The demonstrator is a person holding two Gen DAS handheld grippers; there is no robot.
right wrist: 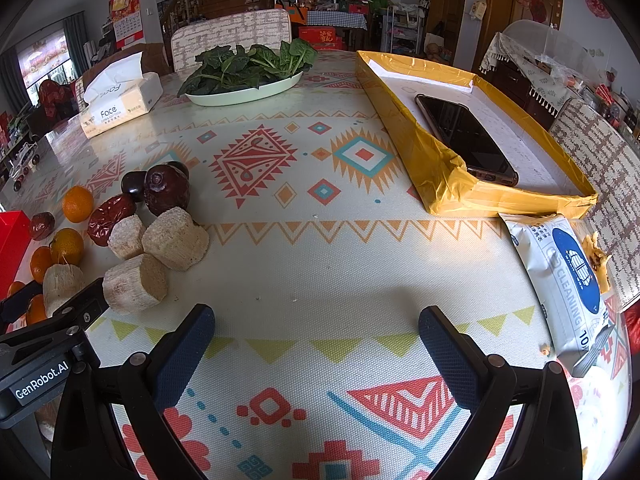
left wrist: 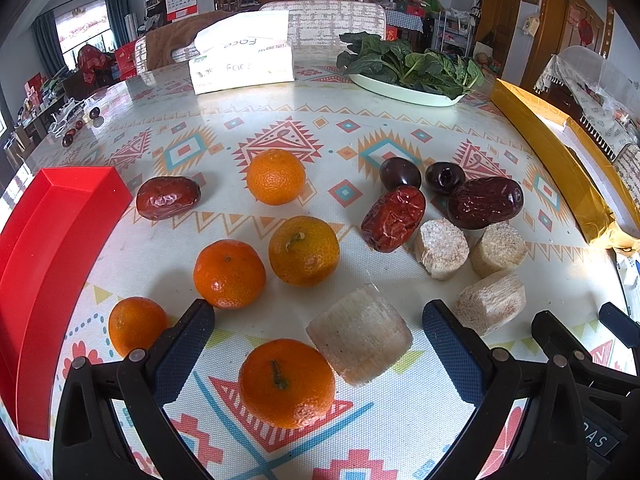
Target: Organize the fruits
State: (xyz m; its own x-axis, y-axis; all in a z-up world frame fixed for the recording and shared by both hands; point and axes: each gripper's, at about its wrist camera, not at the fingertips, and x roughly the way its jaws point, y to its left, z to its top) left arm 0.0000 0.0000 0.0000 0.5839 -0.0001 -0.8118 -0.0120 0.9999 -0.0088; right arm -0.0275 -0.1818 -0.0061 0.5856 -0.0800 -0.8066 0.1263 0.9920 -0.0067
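Five oranges (left wrist: 229, 274) lie loose near left, beside a red tray (left wrist: 52, 248); wrinkled dates (left wrist: 394, 218) and pale sugarcane chunks (left wrist: 441, 248) cluster right.

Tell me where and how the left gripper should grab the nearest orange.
Grip the nearest orange across its round middle, coming straight ahead and down from the near side. It sits stem-up between the open left gripper fingers. The cane piece nearly touches its far right, so a finger there risks bumping it.

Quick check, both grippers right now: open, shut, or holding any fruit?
Left gripper: open, holding nothing; a mandarin and a pale cut chunk lie between its fingers.
Right gripper: open, empty, over bare tablecloth.
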